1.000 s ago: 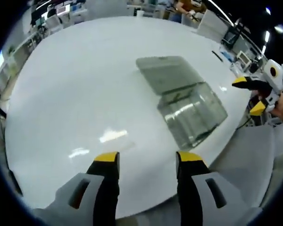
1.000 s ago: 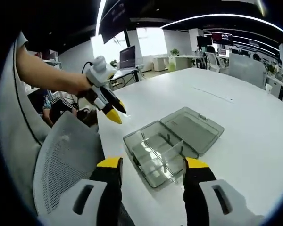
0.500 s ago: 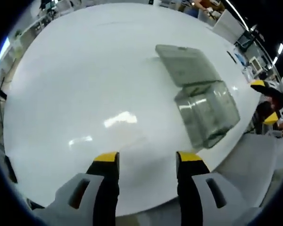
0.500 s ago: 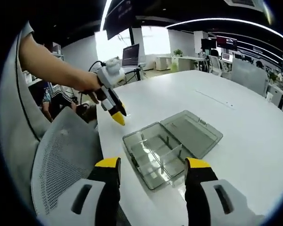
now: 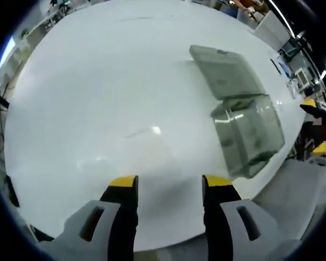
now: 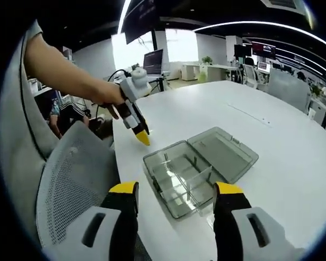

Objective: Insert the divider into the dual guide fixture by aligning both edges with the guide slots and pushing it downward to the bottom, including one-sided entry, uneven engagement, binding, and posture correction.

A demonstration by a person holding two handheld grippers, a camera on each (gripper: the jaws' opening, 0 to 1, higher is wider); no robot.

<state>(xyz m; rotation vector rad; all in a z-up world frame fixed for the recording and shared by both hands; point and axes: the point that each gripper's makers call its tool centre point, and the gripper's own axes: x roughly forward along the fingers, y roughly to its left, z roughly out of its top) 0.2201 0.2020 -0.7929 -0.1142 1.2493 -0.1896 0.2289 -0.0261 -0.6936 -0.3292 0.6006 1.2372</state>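
- Now, in the left gripper view, your left gripper [image 5: 164,185] hangs spread and empty over bare table [image 5: 98,98]; the box [image 5: 249,136], lid open, sits far right.
- In the right gripper view, your right gripper [image 6: 176,190] is spread and empty just near the box [image 6: 179,179]; a divider [image 6: 198,182] stands inside. You've gripped nothing yet.

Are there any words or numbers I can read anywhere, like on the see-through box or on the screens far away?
No text can be read.
The clear grey plastic box and its open lid: no label seen.
The white table: no writing seen.
The far monitor and the screens on the wall: too small and blurred to read.
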